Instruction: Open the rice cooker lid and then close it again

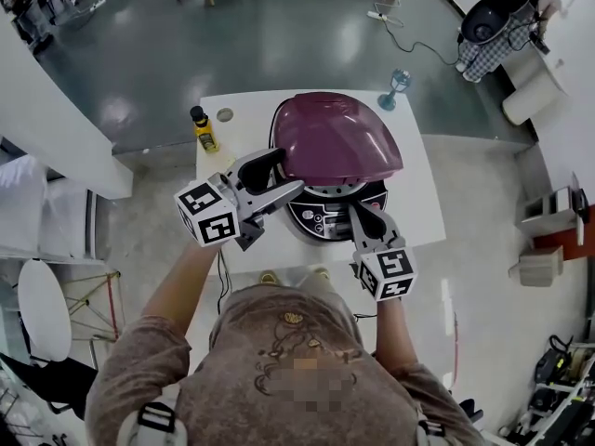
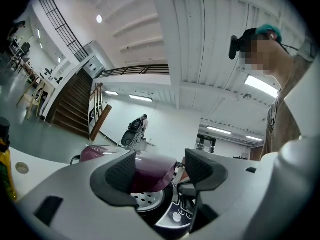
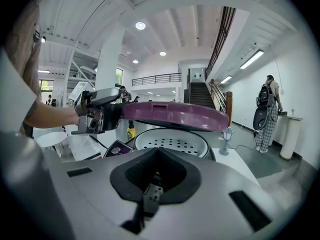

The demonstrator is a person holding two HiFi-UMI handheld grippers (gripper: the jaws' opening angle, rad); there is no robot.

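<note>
One white desk (image 1: 423, 207) stands on a glossy grey-green floor (image 1: 139, 54) in a tall white hall, with a staircase (image 3: 200, 91) rising at the far side. At the desk's left rear corner a yellow bottle (image 1: 204, 130) with a black cap stands upright, a small round disc (image 1: 224, 114) just beside it.

The person's left gripper (image 1: 270, 182) reaches in from the left. Its fingers (image 1: 263, 168) are set one above and one below the front-left rim of the purple lid (image 1: 335, 137), grasping it. The lid is tilted part-way up over the rice cooker (image 1: 325, 216), which sits in the middle of the desk. The right gripper view shows a white perforated tray (image 3: 172, 141) in the gap under the lid; whether anything lies under that tray is hidden.

The right gripper (image 1: 364, 219) hovers at the cooker's dark control panel, its fingers clenched together on nothing. Whether they touch the panel cannot be made out.

A small blue stemmed glass piece (image 1: 398, 86) stands at the desk's right rear corner. Well apart, across the floor, a second person (image 1: 507, 17) with a dark backpack stands by the far wall.
</note>
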